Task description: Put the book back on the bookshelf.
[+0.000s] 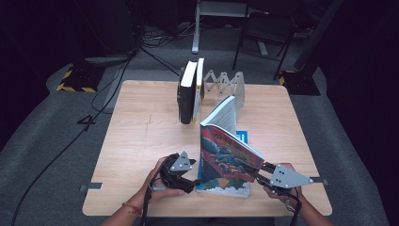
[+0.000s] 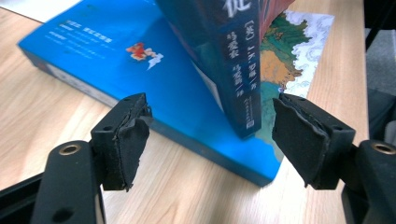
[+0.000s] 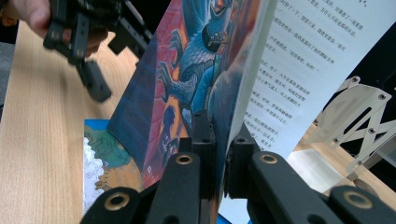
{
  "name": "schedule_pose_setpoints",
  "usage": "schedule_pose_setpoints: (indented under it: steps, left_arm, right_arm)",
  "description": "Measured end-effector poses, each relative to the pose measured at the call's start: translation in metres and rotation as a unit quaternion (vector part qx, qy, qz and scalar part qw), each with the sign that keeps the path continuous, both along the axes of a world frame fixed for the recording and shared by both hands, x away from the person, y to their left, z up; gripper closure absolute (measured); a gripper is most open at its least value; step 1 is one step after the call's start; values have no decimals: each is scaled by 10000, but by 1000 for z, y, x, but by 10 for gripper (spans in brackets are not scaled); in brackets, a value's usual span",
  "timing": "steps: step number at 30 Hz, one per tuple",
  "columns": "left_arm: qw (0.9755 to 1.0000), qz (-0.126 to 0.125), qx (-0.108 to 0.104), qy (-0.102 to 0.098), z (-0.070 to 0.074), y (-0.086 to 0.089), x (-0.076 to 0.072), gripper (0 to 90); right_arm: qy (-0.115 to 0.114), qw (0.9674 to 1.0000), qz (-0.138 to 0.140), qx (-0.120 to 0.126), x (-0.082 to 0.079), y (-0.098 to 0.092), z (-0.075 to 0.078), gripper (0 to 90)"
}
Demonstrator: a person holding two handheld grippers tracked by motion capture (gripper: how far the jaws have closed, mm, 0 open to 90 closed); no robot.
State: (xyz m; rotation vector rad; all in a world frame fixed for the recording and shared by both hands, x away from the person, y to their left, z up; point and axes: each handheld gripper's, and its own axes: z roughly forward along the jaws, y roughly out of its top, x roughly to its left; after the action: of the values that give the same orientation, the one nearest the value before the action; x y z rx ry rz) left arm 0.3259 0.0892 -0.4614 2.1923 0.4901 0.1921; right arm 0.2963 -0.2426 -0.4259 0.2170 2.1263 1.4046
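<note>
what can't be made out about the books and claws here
- Flat blue book: front cover hidden, high view, by the upright book.
- Right claw: pads hidden, right gripper view, by that book's cover.
- Left claw: tips too small, high view.
- Far books: titles too small.

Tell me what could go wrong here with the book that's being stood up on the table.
The right gripper pinches only the front cover of the illustrated book, so the cover could crease or tear, or the pages could swing open further. The left gripper stands open with its pads clear of the spine, so the book lacks support there and might tip. Its lower edge rests on the flat blue book, which looks like a slippery footing.
</note>
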Motion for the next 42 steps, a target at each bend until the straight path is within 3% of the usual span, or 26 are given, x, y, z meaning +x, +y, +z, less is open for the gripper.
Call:
schedule_pose_setpoints:
  steps: [4, 7, 10, 12, 13, 14, 17, 20, 24, 29, 35, 38, 42]
  left_arm:
    - [9996, 56, -227, 159, -3, -12, 8, 310]
    - [9995, 73, -315, 35, -2, -20, 12, 339]
    - [9985, 23, -539, -104, 2, -26, 18, 410]
    - [9985, 24, -531, -129, 4, -27, 19, 437]
    - [9987, 6, -433, -285, 9, -31, 20, 436]
    - [9987, 6, -433, -285, 9, -31, 20, 443]
    - [9981, 15, -510, -346, 15, -34, 22, 444]
    - [9968, 79, -553, -565, 21, -38, 22, 477]
    - [9949, -31, -615, -798, 30, -42, 23, 583]
    - [9948, -107, -614, -801, 33, -45, 25, 666]
    - [9946, -96, -593, -847, 36, -48, 26, 687]
    - [9938, -181, -585, -932, 34, -47, 25, 696]
    - [9930, -263, -575, -997, 33, -47, 21, 709]
  right_arm:
    - [-3, 10000, -14, 16, -1, 0, 0, 850]
    - [-56, 10000, -62, 7, -3, 1, -1, 850]
    - [-38, 10000, -60, 22, -3, 0, -1, 849]
    - [-41, 10000, -57, 26, -2, 0, -1, 849]
    - [-54, 10000, -59, 22, -2, 0, -1, 847]
    - [-54, 10000, -59, 22, -2, 0, -1, 847]
    - [-38, 9999, -112, 41, 0, 0, -1, 846]
    - [-80, 9998, -195, 41, 1, 2, -2, 845]
    - [-111, 9995, -281, 44, 5, 1, -2, 838]
    - [-130, 9983, -551, 143, 11, -5, -2, 815]
    - [-205, 9951, -885, 398, 13, -13, 3, 719]
    - [-178, 9912, -1156, 614, 15, -21, 6, 638]
    - [82, 9884, -1319, 743, 24, -31, 5, 523]
